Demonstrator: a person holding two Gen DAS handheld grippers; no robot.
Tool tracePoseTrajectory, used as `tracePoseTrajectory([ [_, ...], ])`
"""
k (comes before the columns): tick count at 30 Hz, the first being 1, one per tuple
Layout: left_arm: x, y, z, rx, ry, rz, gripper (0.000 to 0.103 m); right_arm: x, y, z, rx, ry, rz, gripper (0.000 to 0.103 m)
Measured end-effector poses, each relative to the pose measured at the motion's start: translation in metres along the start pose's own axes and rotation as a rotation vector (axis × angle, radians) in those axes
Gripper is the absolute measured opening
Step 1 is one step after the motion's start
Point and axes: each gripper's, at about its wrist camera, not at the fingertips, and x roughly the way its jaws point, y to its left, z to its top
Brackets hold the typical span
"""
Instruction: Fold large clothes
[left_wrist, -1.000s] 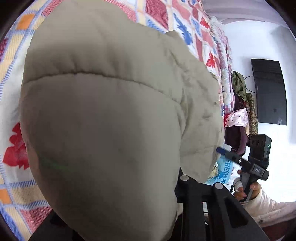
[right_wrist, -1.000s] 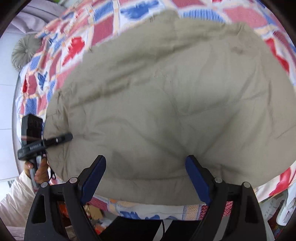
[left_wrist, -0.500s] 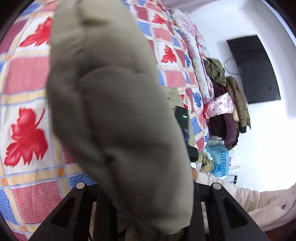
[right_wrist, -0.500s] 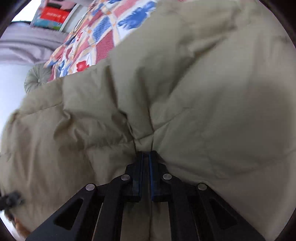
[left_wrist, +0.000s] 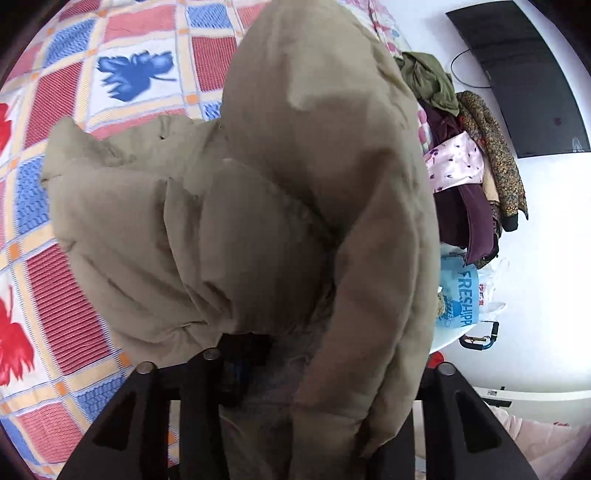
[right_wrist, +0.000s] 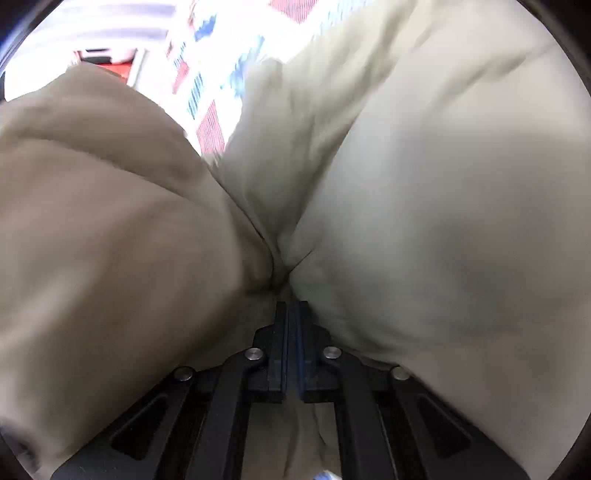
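A beige puffer jacket (left_wrist: 303, 192) lies bunched on the patchwork bedspread (left_wrist: 122, 85). A thick fold of it rises up over my left gripper (left_wrist: 314, 347). That gripper's jaws are opening, and fabric still fills the space between them. Its left finger (left_wrist: 238, 365) shows dark under the cloth, while the right finger is hidden by the fold. In the right wrist view the jacket (right_wrist: 424, 221) fills almost the whole picture. My right gripper (right_wrist: 291, 308) is shut on a pinch of it, where the creases run together at the fingertips.
A heap of other clothes (left_wrist: 465, 177) sits at the bed's right edge. Below it is a blue printed bag (left_wrist: 461, 299), and a black screen (left_wrist: 524, 74) hangs on the white wall. A person's pale sleeve (left_wrist: 535, 432) shows at the lower right.
My right gripper went from wide open over the flat jacket to shut on a pinch of it. My left gripper carried its fold up and across, and its jaws now stand wider.
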Motion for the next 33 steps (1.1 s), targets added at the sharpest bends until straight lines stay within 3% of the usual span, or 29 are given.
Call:
tracePoseTrajectory([
  [5, 0.049, 0.0, 0.02, 0.001, 0.043, -0.068, 0.056, -0.075, -0.029, -0.011, 0.034, -0.095, -0.083, 0.005],
  [8, 0.087, 0.012, 0.027, -0.015, 0.071, -0.139, 0.074, -0.104, -0.047, -0.026, 0.074, -0.129, -0.11, 0.005],
  [10, 0.109, 0.017, 0.031, -0.022, 0.079, -0.163, 0.075, -0.119, -0.055, -0.039, 0.093, -0.147, -0.12, 0.007],
  [12, 0.129, 0.017, 0.037, -0.021, 0.095, -0.168, 0.075, -0.128, -0.055, -0.053, 0.093, -0.162, -0.132, 0.029],
  [13, 0.134, 0.018, 0.04, -0.022, 0.102, -0.163, 0.075, -0.134, -0.054, -0.059, 0.087, -0.173, -0.136, 0.065],
  [14, 0.142, 0.013, 0.044, -0.023, 0.107, -0.156, 0.075, -0.142, -0.053, -0.065, 0.076, -0.187, -0.13, 0.086],
  [18, 0.154, 0.004, 0.054, -0.008, 0.119, -0.131, 0.075, -0.16, -0.034, -0.085, -0.013, -0.207, 0.009, 0.086],
  [21, 0.158, -0.006, 0.058, 0.01, 0.12, -0.101, 0.075, -0.154, -0.014, -0.093, -0.088, -0.179, 0.026, 0.086],
  [24, 0.144, -0.018, 0.056, 0.072, 0.089, -0.036, 0.075, -0.127, 0.008, -0.079, -0.164, -0.16, -0.035, 0.086],
  [27, 0.107, -0.033, 0.048, 0.19, -0.036, 0.048, 0.075, -0.101, 0.019, -0.069, -0.205, -0.178, -0.206, 0.083],
  [28, 0.092, -0.035, 0.045, 0.213, -0.099, 0.082, 0.075, -0.097, 0.02, -0.066, -0.214, -0.191, -0.254, 0.073],
  [29, 0.077, -0.034, 0.041, 0.225, -0.173, 0.126, 0.075, -0.094, 0.02, -0.066, -0.218, -0.203, -0.278, 0.047],
  [30, 0.064, -0.031, 0.038, 0.225, -0.236, 0.17, 0.075, -0.094, 0.019, -0.064, -0.216, -0.21, -0.291, 0.028],
  [31, 0.052, -0.023, 0.036, 0.21, -0.309, 0.237, 0.075, -0.094, 0.017, -0.063, -0.208, -0.214, -0.315, 0.018],
  [33, 0.039, -0.002, 0.035, 0.154, -0.397, 0.337, 0.075, -0.103, 0.016, -0.063, -0.205, -0.251, -0.323, 0.013],
])
